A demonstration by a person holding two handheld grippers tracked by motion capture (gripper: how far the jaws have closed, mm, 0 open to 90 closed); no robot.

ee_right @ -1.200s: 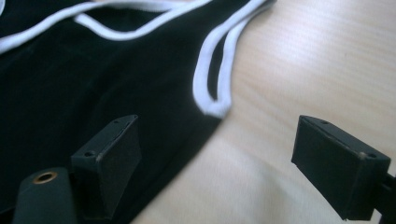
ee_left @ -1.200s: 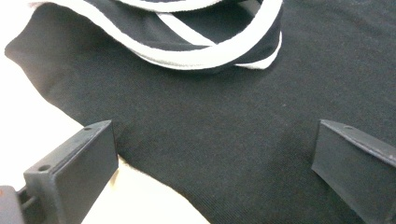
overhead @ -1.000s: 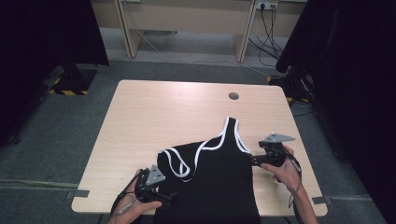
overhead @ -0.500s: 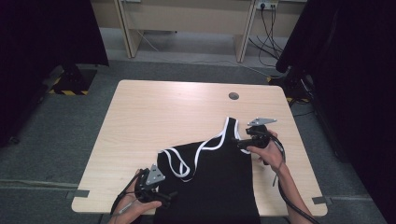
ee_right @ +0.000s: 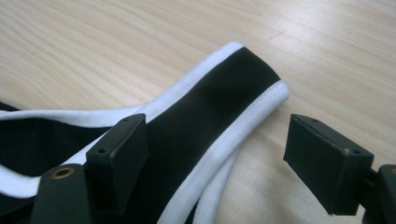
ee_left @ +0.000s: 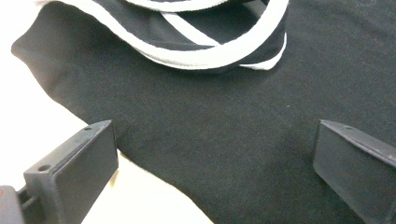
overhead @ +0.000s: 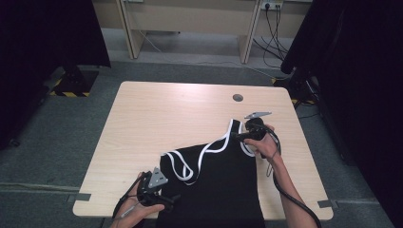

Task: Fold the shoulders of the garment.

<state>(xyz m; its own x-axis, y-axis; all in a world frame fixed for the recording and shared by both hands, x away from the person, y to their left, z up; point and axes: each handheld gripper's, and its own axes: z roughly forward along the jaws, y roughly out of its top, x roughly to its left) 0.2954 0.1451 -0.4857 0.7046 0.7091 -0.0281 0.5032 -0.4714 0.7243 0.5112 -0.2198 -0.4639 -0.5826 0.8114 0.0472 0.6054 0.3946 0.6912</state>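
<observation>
Right gripper (overhead: 240, 136) moved leftward onto strap (ee_right: 219, 107) of black top (overhead: 218, 185); jaws apart, just been closing, strap between them unclamped. Left gripper (ee_left: 215, 154) jaws apart over fabric at bench (overhead: 157, 114) edge.

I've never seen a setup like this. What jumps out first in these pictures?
A black tank top with white trim lies spread over the near half of a pale wooden table. The right tongs have just been closing a little but stand open astride a shoulder strap at the garment's far end. The left tongs hover open at its near left edge.
</observation>
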